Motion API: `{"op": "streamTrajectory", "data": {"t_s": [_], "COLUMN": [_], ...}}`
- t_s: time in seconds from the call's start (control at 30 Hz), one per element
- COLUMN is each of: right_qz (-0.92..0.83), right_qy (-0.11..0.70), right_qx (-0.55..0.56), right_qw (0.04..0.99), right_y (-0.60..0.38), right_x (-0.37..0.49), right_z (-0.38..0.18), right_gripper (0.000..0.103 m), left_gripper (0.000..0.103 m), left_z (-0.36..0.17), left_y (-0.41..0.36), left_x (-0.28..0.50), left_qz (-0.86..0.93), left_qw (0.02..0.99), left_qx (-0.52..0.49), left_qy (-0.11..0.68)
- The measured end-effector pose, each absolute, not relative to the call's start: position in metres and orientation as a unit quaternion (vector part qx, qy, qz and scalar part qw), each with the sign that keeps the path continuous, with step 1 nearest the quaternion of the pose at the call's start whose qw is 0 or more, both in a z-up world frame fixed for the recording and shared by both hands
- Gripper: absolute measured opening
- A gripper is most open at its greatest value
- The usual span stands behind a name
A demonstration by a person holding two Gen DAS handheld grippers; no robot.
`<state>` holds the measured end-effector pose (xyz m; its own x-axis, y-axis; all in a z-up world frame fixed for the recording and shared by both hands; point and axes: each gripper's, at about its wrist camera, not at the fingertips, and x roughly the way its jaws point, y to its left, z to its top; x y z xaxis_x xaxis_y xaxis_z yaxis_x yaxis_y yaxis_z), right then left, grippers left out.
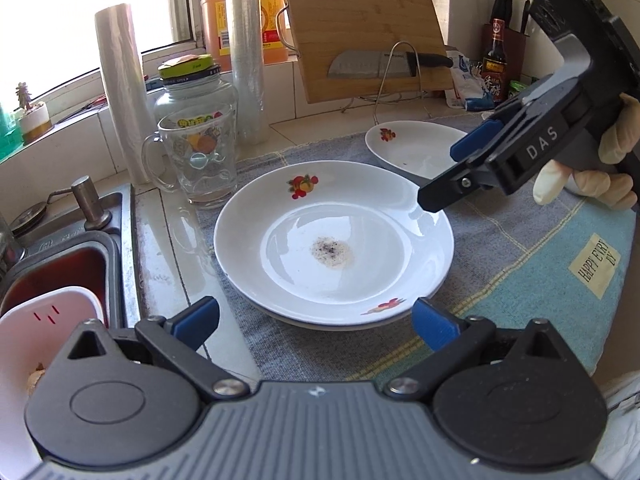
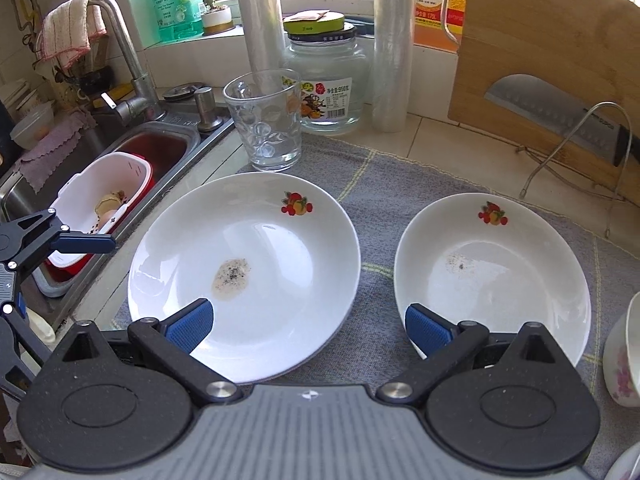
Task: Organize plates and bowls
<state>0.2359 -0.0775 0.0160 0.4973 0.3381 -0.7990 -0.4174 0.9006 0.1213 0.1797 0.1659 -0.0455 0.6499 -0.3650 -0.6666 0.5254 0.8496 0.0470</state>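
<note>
Left wrist view: my left hand-held gripper [image 1: 316,320] gapes wide, empty, before the stacked white fruit-print plates [image 1: 334,240] on the grey desk cloth [image 1: 500,248]; my right hand-held gripper [image 2: 308,326], equally wide, hovers between them and the smaller white bowl [image 2: 492,276] for stacking.

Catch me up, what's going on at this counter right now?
A person holds a gripper in each hand over a grey cloth beside the sink. Both the left gripper and the right gripper are open and empty. A large white plate, soiled in the middle, lies near the glass mug, apparently stacked on another plate. A smaller white dish lies apart to its right. Nothing is gripped yet.
</note>
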Motion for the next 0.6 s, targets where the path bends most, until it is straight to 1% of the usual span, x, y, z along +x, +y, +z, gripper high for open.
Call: {"op": "streamTrajectory", "data": {"t_s": [0.23,0.6], "right_qz": [0.169,0.153], "right_qy": [0.423,0.395], "right_qx": [-0.03,-0.067], "right_qw": [0.889,0.903], "right_y": [-0.111,-0.17], "right_x": [0.224,0.212], "right_z": [0.019,-0.001], "right_gripper": [0.103,0.103], "left_gripper": [0.102,0.102], "left_z": [-0.028,-0.005], "left_y": [0.149,0.08], "left_x": [0.175,0.176], "left_qz": [-0.216,-0.209], "left_qw": [0.909,0.909], "left_qx": [0.102,0.12], "left_qy": [0.341,0.34]}}
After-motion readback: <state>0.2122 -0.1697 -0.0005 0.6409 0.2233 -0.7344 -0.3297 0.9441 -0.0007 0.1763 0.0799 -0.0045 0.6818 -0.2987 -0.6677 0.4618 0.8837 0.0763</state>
